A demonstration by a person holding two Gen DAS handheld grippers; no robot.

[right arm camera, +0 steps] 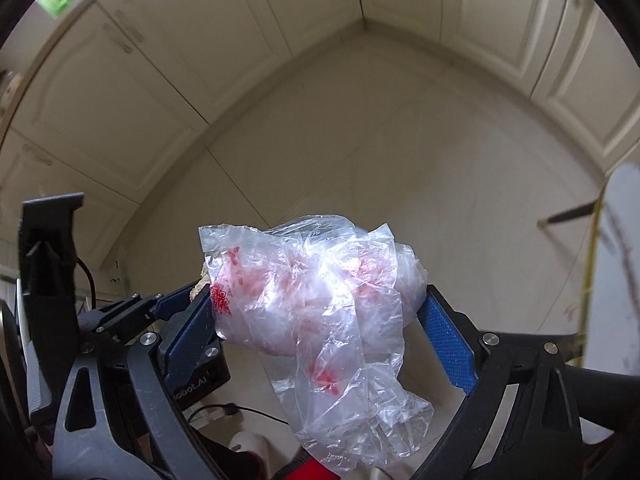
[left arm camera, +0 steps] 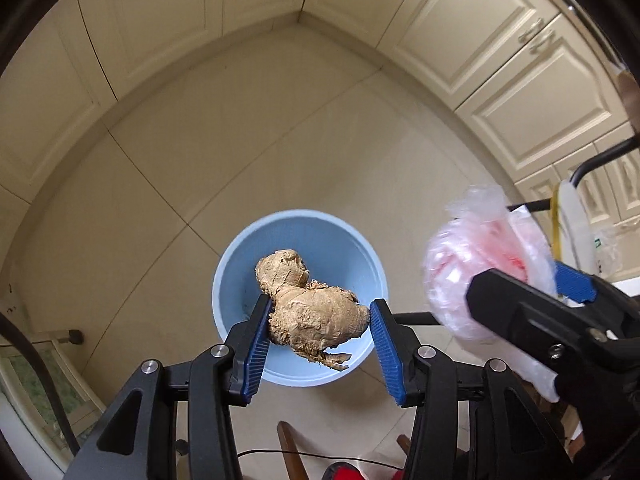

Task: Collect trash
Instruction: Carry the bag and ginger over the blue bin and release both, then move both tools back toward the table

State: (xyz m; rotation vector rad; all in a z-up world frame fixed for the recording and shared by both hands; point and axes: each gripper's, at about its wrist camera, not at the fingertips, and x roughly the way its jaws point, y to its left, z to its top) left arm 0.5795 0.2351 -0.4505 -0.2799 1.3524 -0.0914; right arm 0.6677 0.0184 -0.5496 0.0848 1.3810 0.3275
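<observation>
Item 1 — knobbly tan ginger root (left arm camera: pixel 316 312), held over the round pale-blue plastic bin (left arm camera: pixel 240 264) that stands on the beige tiled floor (left arm camera: pixel 200 152). The left gripper (left arm camera: pixel 320 334) points steeply down at the bin; its left blue ribbed pad touches the root, while the right pad shows a sliver of gap at the root's end, so the grip looks loose and whether the root is firmly pinched cannot be told. Item 2 — crumpled clear plastic bag with red print (right arm camera: pixel 320 304), clamped between the 2 blue pads of the right gripper (right arm camera: pixel 320 320), its loose tail hanging down below the fingers. In the left wrist view the same bag (left arm camera: pixel 480 264) hangs to the right of the bin, just outside its rim, not over the opening. Surroundings — cream panelled cabinet doors (left arm camera: pixel 500 40) line the walls meeting at the corner beyond the bin.
</observation>
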